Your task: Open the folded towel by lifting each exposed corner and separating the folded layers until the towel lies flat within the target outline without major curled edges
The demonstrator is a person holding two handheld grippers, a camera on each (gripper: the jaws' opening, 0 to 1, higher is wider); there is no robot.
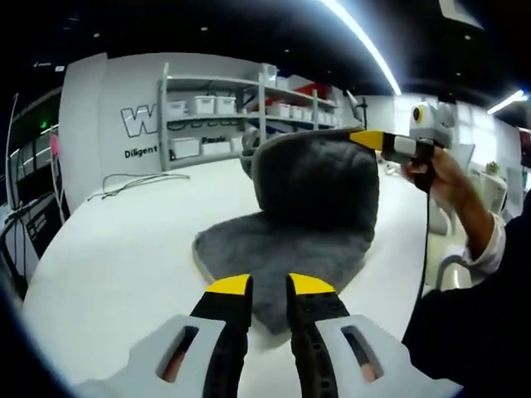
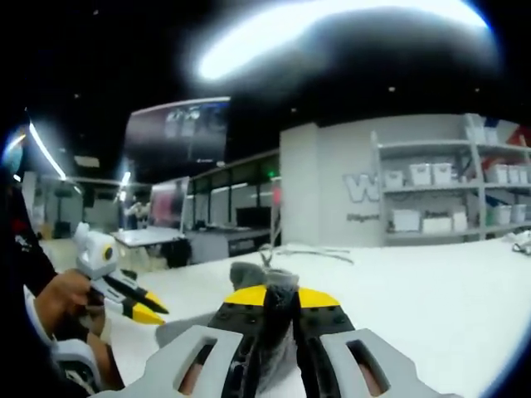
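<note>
Left gripper view sits low over the white table point(image 1: 108, 257), facing across it toward the shelving point(image 1: 224, 108), close to the grey towel point(image 1: 290, 224). Right gripper view faces the same shelving point(image 2: 440, 199) from farther right, pressed against the towel point(image 2: 270, 290). Both share table, towel, shelving.

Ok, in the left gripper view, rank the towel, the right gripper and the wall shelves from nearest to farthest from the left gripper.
1. Grey towel, straight ahead, its near edge by the left gripper.
2. Right gripper, up and right, holding the towel's raised corner.
3. Shelves, far back against the wall.
</note>
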